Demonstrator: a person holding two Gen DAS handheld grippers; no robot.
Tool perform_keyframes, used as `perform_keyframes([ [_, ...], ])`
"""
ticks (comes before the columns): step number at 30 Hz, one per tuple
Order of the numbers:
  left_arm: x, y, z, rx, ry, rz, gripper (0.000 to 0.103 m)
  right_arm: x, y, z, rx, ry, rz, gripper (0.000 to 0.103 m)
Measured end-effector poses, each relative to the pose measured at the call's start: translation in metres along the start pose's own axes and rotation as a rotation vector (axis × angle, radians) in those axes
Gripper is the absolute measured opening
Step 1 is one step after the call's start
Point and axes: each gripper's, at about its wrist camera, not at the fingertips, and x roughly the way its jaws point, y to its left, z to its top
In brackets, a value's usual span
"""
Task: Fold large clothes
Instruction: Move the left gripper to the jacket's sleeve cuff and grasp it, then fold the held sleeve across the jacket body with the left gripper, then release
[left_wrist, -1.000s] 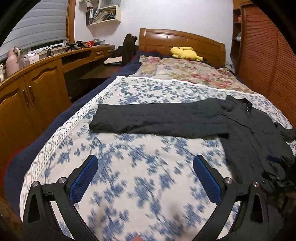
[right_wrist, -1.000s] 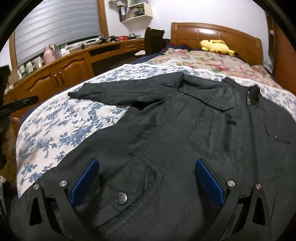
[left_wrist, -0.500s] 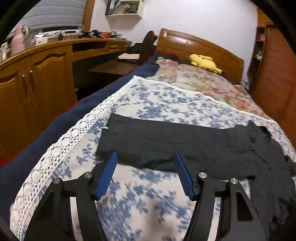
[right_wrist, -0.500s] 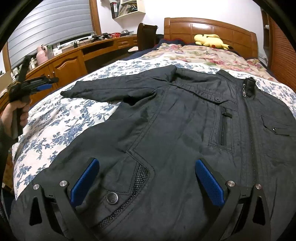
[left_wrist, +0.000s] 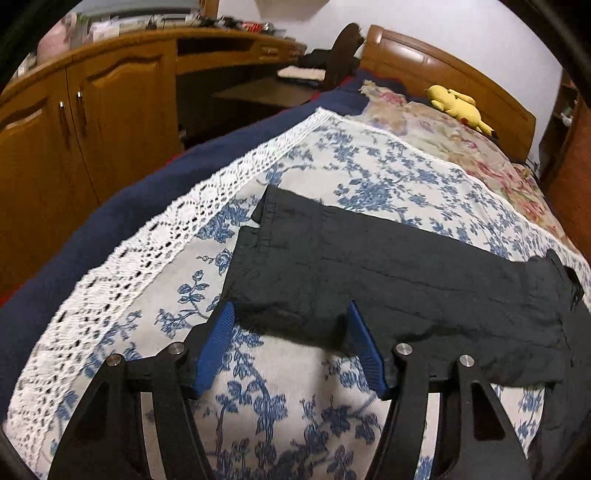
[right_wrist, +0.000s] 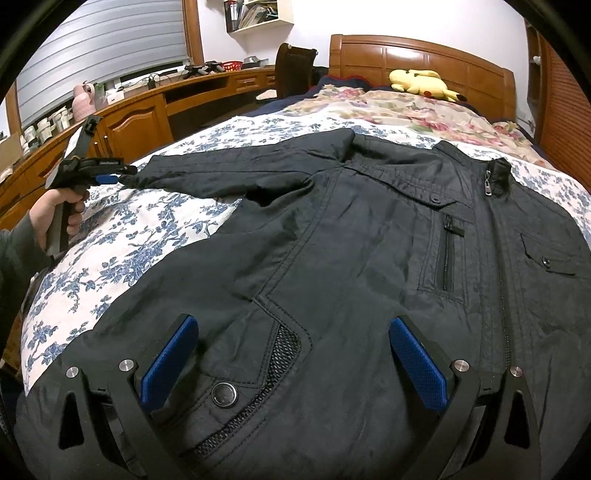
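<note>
While the right gripper (right_wrist: 291, 363) is held wide above the black jacket (right_wrist: 369, 258), its sleeve cuff (left_wrist: 280, 273) is straddled by the half-open left gripper (left_wrist: 290, 341).

A plain black zip-front fabric jacket (right_wrist: 332, 240) lies on a white bedspread printed with blue flowers (left_wrist: 369, 173), lace-edged in white. Blue ribbed pads (right_wrist: 168, 363) line the black tongs. A yellow plush toy (right_wrist: 421, 83) rests by the bed's brown wooden headboard (right_wrist: 424, 55).
</note>
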Motion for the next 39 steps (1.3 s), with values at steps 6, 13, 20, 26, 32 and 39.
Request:
perform_keyframes([
  [6, 0.017, 0.000, 0.005, -0.050, 0.062, -0.038, 0.057, 0.001, 0.001, -0.001, -0.008, 0.000, -0.005, 0.103],
  [13, 0.029, -0.011, 0.002, 0.029, 0.086, -0.014, 0.038, 0.001, 0.001, -0.001, -0.012, 0.000, -0.005, 0.103],
  [20, 0.015, -0.028, 0.003, 0.088, 0.045, -0.029, 0.016, -0.003, -0.001, -0.001, -0.005, -0.007, -0.004, 0.103],
  [26, -0.048, -0.083, 0.007, 0.172, -0.069, -0.096, 0.012, -0.033, -0.022, 0.001, 0.036, -0.048, 0.002, 0.103],
  [32, -0.118, -0.168, -0.004, 0.283, -0.164, -0.194, 0.011, -0.083, -0.046, 0.002, 0.029, -0.147, -0.076, 0.103],
  [39, -0.181, -0.257, -0.031, 0.386, -0.200, -0.318, 0.011, -0.120, -0.080, -0.024, 0.041, -0.183, -0.132, 0.103],
])
